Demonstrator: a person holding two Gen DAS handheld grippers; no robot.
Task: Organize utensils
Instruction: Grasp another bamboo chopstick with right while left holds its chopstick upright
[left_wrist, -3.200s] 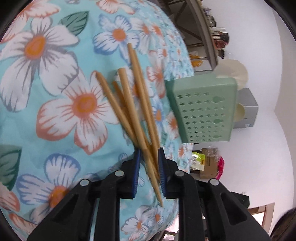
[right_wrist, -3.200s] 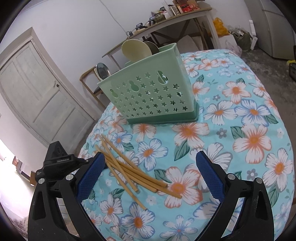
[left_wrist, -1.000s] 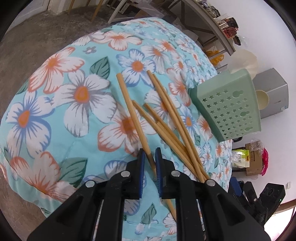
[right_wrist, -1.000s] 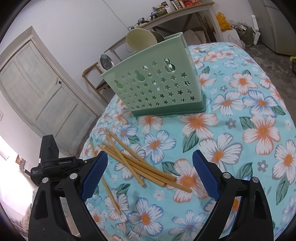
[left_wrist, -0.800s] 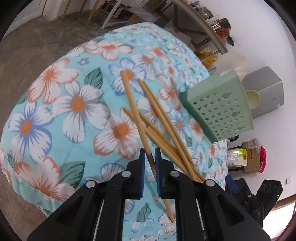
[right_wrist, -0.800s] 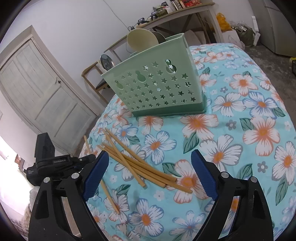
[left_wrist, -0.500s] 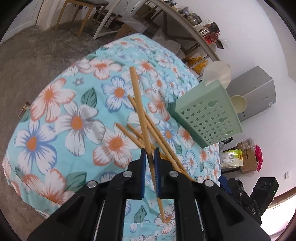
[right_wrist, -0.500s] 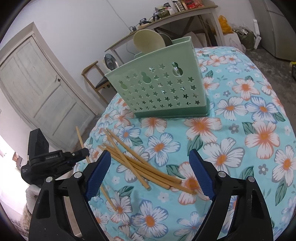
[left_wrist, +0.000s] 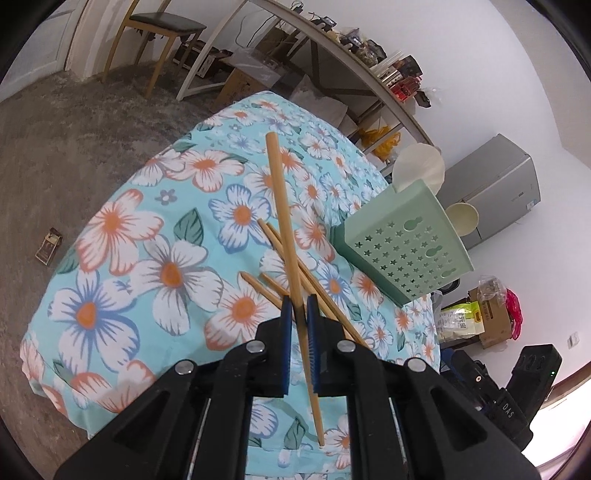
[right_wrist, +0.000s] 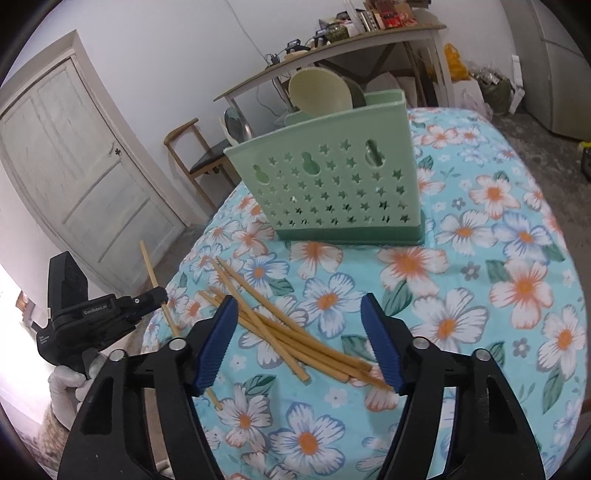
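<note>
My left gripper (left_wrist: 298, 306) is shut on one wooden chopstick (left_wrist: 282, 221) and holds it tilted above the floral tablecloth (left_wrist: 122, 236). From the right wrist view this left gripper (right_wrist: 162, 295) and its chopstick (right_wrist: 147, 266) hang off the table's left edge. Several more chopsticks (right_wrist: 295, 336) lie crossed in a pile on the cloth. My right gripper (right_wrist: 299, 299) hovers over that pile with its jaws closing, and the pads touch nothing. A green star-holed utensil holder (right_wrist: 332, 184) stands upright beyond the pile.
A cream plate (right_wrist: 319, 92) sticks up behind the holder. Past the table are a wooden chair (right_wrist: 199, 155), a white door (right_wrist: 74, 166), a cluttered shelf table (right_wrist: 332, 40) and a grey fridge (left_wrist: 491, 188). A gloved hand (right_wrist: 66, 387) holds the left gripper.
The left gripper has risen with one chopstick, lifting it off the pile and tilting it up. The right gripper's jaws have narrowed over the pile.
</note>
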